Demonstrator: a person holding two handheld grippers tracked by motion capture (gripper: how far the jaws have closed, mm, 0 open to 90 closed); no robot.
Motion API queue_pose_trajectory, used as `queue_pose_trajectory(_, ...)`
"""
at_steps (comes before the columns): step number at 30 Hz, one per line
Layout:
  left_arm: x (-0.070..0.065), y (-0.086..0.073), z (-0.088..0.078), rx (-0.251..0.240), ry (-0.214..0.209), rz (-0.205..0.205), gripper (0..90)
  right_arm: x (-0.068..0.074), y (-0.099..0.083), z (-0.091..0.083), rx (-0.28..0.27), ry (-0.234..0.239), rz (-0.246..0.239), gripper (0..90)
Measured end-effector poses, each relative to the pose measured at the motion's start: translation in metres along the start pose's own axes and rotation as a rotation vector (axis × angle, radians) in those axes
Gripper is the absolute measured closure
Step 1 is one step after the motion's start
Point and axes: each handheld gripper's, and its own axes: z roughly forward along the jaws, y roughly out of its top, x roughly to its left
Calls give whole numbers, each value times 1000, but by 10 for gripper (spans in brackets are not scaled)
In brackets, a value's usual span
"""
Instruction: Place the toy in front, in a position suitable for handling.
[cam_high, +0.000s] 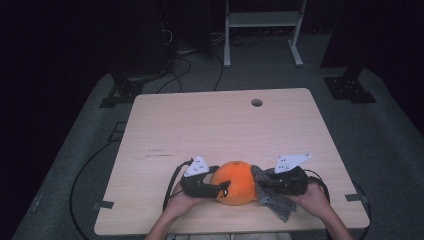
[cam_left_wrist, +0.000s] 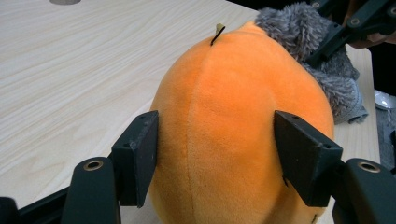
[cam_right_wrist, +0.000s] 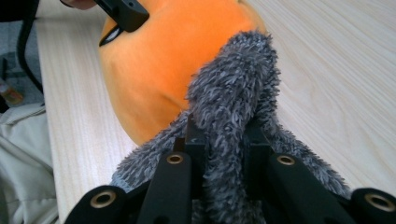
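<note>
An orange plush fruit (cam_high: 235, 181) with a small stalk sits near the table's front edge. My left gripper (cam_high: 220, 189) comes at it from the left. Its two black pads (cam_left_wrist: 140, 154) press on both sides of the plush fruit (cam_left_wrist: 233, 121), so it is shut on the toy. My right gripper (cam_high: 262, 182) is shut on a grey fluffy cloth (cam_high: 277, 202). The cloth (cam_right_wrist: 233, 88) bulges out between the tight jaws and lies against the right side of the fruit (cam_right_wrist: 173, 51). The rest of the cloth (cam_left_wrist: 299, 28) hangs down onto the table.
The light wooden table (cam_high: 215, 125) has a round cable hole (cam_high: 256, 102) near its far edge. Behind the table stand a white frame (cam_high: 262, 20) and dark stands, with cables on the grey floor. The person's hands hold both grippers at the front edge.
</note>
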Motion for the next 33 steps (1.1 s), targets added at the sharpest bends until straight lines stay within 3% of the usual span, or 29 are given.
queue_pose_trajectory(5, 4, 1, 5, -12, 26, -29, 338, 7, 19, -5, -112, 21, -4, 768)
queue_pose_trajectory(8, 8, 0, 2, -15, 19, -43, 336, 8, 18, 5, -65, 4, -23, 768)
queue_pose_trajectory(12, 10, -1, 2, -17, 13, -53, 342, 4, 3, 4, 22, 9, -28, 767)
queue_pose_trajectory(14, 11, -1, 4, -19, 12, -59, 342, 4, -1, 3, 32, 12, -25, 767)
queue_pose_trajectory(17, 7, 1, 8, -24, 17, -47, 345, 6, 11, -7, -79, 35, -17, 767)
queue_pose_trajectory(19, 5, 3, 8, -23, 22, -40, 343, 8, 20, -7, -114, 17, -27, 767)
queue_pose_trajectory(21, 7, 5, 4, -36, 3, -53, 300, 8, 21, 0, -81, -4, -37, 766)
queue_pose_trajectory(22, 7, 7, 1, -47, -8, -63, 232, 7, 17, 6, -56, -13, -37, 766)
queue_pose_trajectory(24, 8, 10, -3, -58, -21, -80, 163, 3, 13, 6, -50, -21, -19, 766)
queue_pose_trajectory(26, 8, 8, 1, -10, -68, -92, 145, -1, 11, 1, -45, -47, -3, 765)
queue_pose_trajectory(28, 6, 4, 9, 33, -74, -88, 149, -2, 10, 0, -54, -45, 8, 764)
queue_pose_trajectory(29, 6, 4, 9, 33, -74, -88, 200, 0, 12, 0, -57, -52, 4, 764)
queue_pose_trajectory(30, 3, 3, 10, 14, -54, -78, 200, 0, 12, 0, -57, -52, 4, 764)
queue_pose_trajectory(31, 0, 7, 9, 0, -33, -54, 329, 9, 19, -2, -90, -43, -29, 763)
queue_pose_trajectory(33, -4, 12, 5, -11, -26, -17, 372, 14, 25, -2, -98, -51, -53, 762)
